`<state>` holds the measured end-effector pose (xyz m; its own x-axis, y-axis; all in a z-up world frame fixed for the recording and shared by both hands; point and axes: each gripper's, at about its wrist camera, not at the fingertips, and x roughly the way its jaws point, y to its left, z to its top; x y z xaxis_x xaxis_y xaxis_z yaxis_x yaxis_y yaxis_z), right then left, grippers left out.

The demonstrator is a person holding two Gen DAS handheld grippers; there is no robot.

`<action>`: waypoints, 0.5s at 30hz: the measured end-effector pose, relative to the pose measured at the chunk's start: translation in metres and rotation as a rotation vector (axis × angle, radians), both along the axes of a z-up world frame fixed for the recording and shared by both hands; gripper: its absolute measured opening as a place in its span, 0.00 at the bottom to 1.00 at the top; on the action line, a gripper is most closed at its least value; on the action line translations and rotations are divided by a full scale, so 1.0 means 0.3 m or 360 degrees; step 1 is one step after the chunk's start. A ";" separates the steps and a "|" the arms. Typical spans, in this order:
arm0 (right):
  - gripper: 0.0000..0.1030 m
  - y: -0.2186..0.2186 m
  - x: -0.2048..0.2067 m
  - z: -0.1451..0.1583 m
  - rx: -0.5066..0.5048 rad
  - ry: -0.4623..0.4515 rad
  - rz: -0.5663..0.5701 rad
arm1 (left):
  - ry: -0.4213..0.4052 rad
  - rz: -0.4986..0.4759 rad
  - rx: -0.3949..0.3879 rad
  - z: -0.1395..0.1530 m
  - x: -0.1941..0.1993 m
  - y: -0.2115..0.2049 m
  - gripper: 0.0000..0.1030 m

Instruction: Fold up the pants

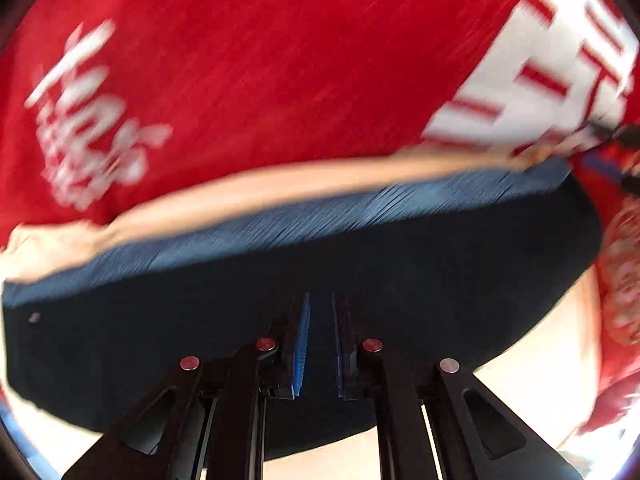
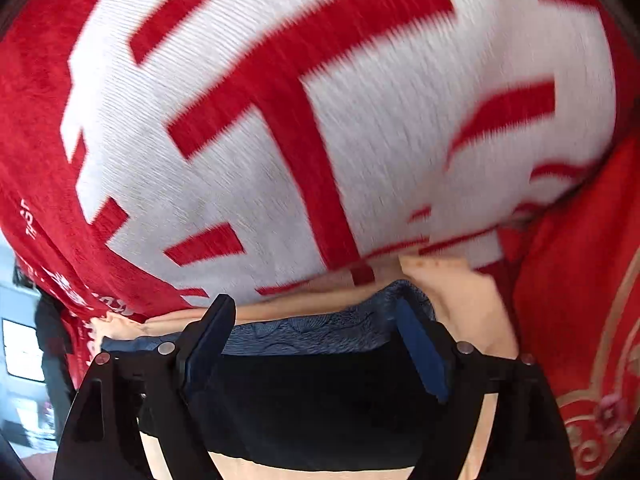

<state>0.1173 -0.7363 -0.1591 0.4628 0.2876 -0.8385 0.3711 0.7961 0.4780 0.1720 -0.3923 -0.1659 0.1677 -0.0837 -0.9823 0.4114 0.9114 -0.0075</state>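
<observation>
The dark navy pants (image 1: 280,320) lie on a pale peach surface (image 1: 532,392), with a lighter blue band (image 1: 320,216) along their far edge. My left gripper (image 1: 320,300) sits low over the dark fabric, its blue-padded fingers (image 1: 302,344) nearly together with a narrow gap; whether cloth is pinched between them does not show. In the right wrist view the pants (image 2: 312,408) fill the space under my right gripper (image 2: 320,316), which is open wide, fingers (image 2: 424,352) straddling the blue band (image 2: 316,332).
A red blanket with white lettering (image 1: 280,60) lies just beyond the pants and fills the upper part of both views (image 2: 320,120). A red cloth with gold pattern (image 2: 580,320) lies to the right. Both views are motion-blurred.
</observation>
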 end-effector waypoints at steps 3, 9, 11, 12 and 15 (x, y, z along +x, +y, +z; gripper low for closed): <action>0.81 0.005 -0.048 0.040 0.0033 0.0000 -0.0042 | 0.0027 0.0096 0.0088 -0.055 -0.039 0.083 0.11; 0.32 0.045 -0.248 -0.088 -0.0041 0.0291 -0.0142 | -0.0076 0.0068 0.0196 -0.107 -0.094 0.108 0.15; 0.30 0.041 -0.303 -0.169 0.0058 0.0389 -0.0218 | -0.0108 0.0056 0.0219 -0.113 -0.094 0.095 0.15; 0.30 0.037 -0.327 -0.193 0.0062 0.0412 -0.0261 | -0.0112 0.0062 0.0225 -0.116 -0.090 0.085 0.15; 0.34 0.036 -0.409 -0.189 0.0099 0.0327 -0.0393 | -0.0100 0.0068 0.0224 -0.120 -0.080 0.077 0.15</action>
